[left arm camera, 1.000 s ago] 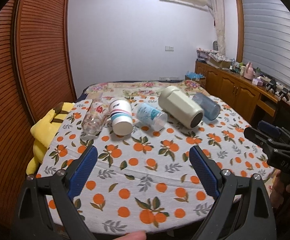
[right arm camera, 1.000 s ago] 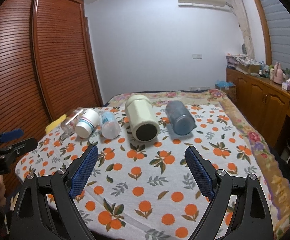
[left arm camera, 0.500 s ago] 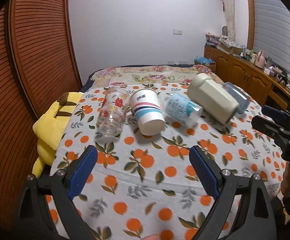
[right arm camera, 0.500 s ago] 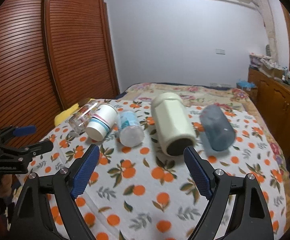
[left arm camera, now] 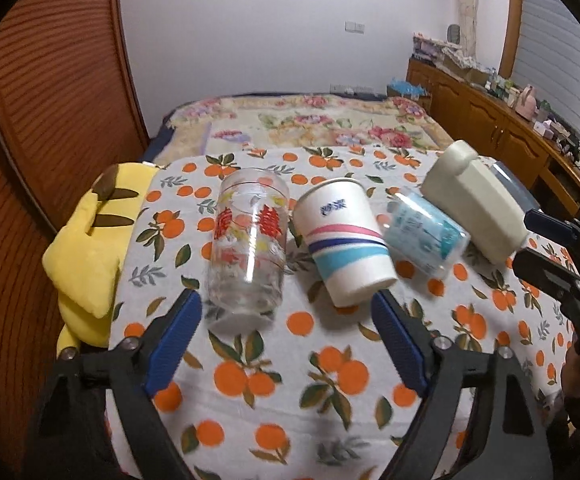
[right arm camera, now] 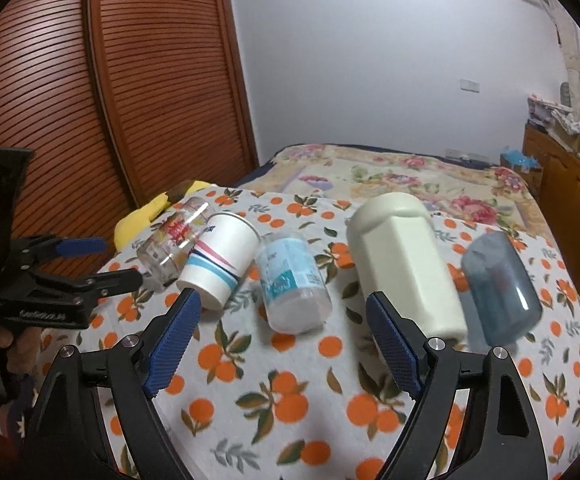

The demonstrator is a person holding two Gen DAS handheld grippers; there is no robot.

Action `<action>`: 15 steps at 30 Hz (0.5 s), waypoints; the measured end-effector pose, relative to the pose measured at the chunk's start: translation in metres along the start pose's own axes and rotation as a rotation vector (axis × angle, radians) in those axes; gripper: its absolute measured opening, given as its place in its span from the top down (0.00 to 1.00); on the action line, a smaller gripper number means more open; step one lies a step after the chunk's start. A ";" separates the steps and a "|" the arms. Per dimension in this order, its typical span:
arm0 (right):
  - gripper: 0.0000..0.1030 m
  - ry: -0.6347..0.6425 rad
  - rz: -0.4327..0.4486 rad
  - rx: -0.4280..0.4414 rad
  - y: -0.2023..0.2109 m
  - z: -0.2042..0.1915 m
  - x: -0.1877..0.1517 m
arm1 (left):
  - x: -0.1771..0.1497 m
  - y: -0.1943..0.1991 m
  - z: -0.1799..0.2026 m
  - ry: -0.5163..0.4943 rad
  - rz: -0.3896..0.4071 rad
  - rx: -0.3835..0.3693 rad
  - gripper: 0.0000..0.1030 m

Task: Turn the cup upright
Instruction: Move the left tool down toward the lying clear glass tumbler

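Several cups lie on their sides in a row on the orange-print cloth (left arm camera: 330, 380). From the left: a clear glass with red print (left arm camera: 247, 248) (right arm camera: 171, 242), a white paper cup with stripes (left arm camera: 344, 242) (right arm camera: 219, 260), a clear cup with a blue label (left arm camera: 424, 230) (right arm camera: 292, 284), a cream tumbler (left arm camera: 476, 214) (right arm camera: 404, 272) and a blue-grey cup (right arm camera: 498, 284). My left gripper (left arm camera: 285, 340) is open and empty, just short of the glass and paper cup. My right gripper (right arm camera: 281, 340) is open and empty, just short of the blue-label cup.
A yellow plush toy (left arm camera: 89, 248) lies at the cloth's left edge beside a slatted wooden wardrobe (right arm camera: 149, 80). A flowered blanket (left arm camera: 310, 124) covers the bed beyond. A wooden sideboard (left arm camera: 510, 136) with clutter runs along the right wall.
Both grippers have moved forward and left toward the row of cups, which now look larger. Both stay open and empty. No cup has moved.
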State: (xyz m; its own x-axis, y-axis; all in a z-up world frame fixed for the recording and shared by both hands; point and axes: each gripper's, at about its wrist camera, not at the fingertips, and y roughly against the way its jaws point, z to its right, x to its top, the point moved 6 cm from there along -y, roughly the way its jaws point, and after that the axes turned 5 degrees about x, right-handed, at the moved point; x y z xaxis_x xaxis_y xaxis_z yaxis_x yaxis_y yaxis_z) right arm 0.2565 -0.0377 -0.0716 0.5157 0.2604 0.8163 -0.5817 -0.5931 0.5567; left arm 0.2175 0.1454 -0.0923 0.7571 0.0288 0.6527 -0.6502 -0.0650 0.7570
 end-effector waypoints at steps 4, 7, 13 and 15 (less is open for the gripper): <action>0.16 0.001 -0.014 0.009 -0.011 0.000 0.005 | 0.014 -0.014 -0.008 -0.019 -0.026 -0.005 0.27; 0.16 0.006 -0.020 0.016 -0.018 0.001 0.009 | 0.022 -0.028 -0.012 -0.026 -0.056 -0.012 0.32; 0.16 0.006 -0.031 0.025 -0.028 0.001 0.011 | 0.030 -0.054 -0.017 -0.019 -0.129 -0.015 0.39; 0.16 0.011 -0.030 0.022 -0.029 0.000 0.011 | 0.030 -0.062 -0.017 -0.027 -0.150 -0.003 0.39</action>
State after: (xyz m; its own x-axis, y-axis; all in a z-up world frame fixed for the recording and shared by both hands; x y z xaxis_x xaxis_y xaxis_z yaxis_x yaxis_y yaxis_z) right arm 0.2791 -0.0176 -0.0793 0.5256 0.2871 0.8008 -0.5519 -0.6013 0.5778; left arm 0.2793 0.1668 -0.1195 0.8472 0.0115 0.5311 -0.5296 -0.0590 0.8462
